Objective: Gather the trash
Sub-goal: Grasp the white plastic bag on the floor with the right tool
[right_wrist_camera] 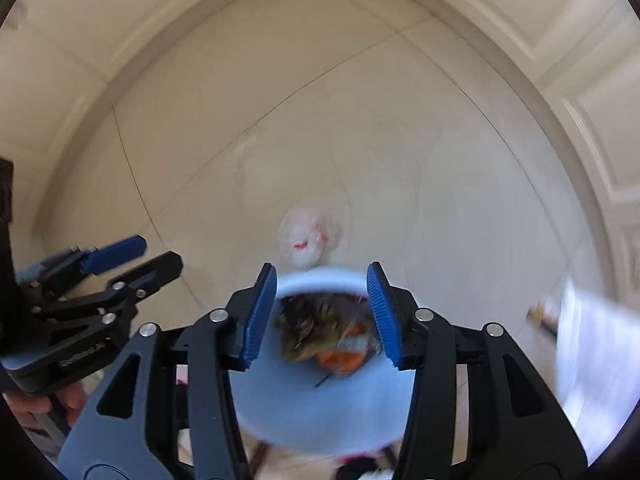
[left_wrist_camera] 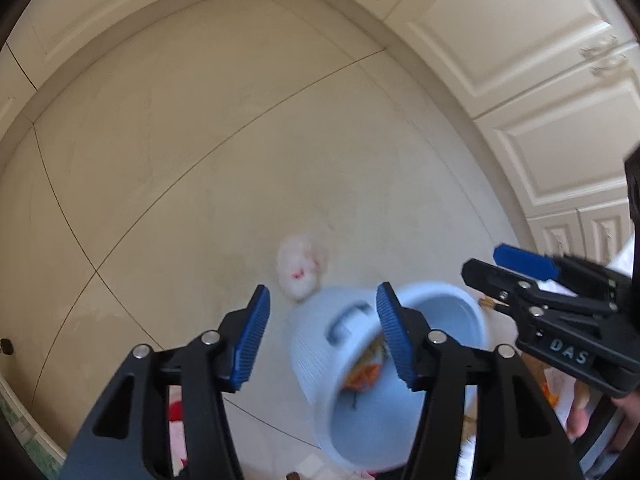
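Light-blue bin [right_wrist_camera: 320, 412] already has scraps inside, but a crumpled white wrapper [right_wrist_camera: 306, 238] (red print) sits just beyond it; left gripper [left_wrist_camera: 322, 336] and right gripper [right_wrist_camera: 322, 312] both gape empty

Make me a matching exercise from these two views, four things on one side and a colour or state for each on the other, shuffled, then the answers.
Things:
1. bin
2. crumpled bag
3. right tongs
4. floor

Descriptions:
A. white with red marks
B. open, above the bin
C. light blue, trash inside
D. beige tiles

Pairs: 1-C, 2-A, 3-B, 4-D
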Motion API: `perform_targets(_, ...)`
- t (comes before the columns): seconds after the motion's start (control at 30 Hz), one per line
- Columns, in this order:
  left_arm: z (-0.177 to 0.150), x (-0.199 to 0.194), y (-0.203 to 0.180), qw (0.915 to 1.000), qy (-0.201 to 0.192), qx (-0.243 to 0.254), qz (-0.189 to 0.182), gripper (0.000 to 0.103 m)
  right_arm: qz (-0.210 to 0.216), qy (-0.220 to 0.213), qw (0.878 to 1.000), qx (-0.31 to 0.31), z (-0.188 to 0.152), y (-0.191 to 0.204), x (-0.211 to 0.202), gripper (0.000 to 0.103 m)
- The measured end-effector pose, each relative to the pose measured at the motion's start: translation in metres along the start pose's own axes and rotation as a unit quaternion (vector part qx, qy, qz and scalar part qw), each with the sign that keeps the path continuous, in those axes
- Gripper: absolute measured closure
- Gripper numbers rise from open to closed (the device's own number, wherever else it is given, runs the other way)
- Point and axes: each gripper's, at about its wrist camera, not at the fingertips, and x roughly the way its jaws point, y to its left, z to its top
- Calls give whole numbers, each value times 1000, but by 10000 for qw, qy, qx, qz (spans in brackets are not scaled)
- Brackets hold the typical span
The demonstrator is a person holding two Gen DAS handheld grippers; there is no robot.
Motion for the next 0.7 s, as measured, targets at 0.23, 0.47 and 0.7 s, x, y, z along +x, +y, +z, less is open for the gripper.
perform_targets(0.23,26,85,49,9984,412,-333,175,48,-424,1314,9777,-1583,49,31,136,45)
perform_targets(0.47,3,155,102,9899,1069,-814,446,48,-4,2268,9649,-1326,77,43,232,43)
perform_targets(0.7,7,168,142,9822,1098,-1366,678,49,-252,3298,9340,-1350,89,78,289,36)
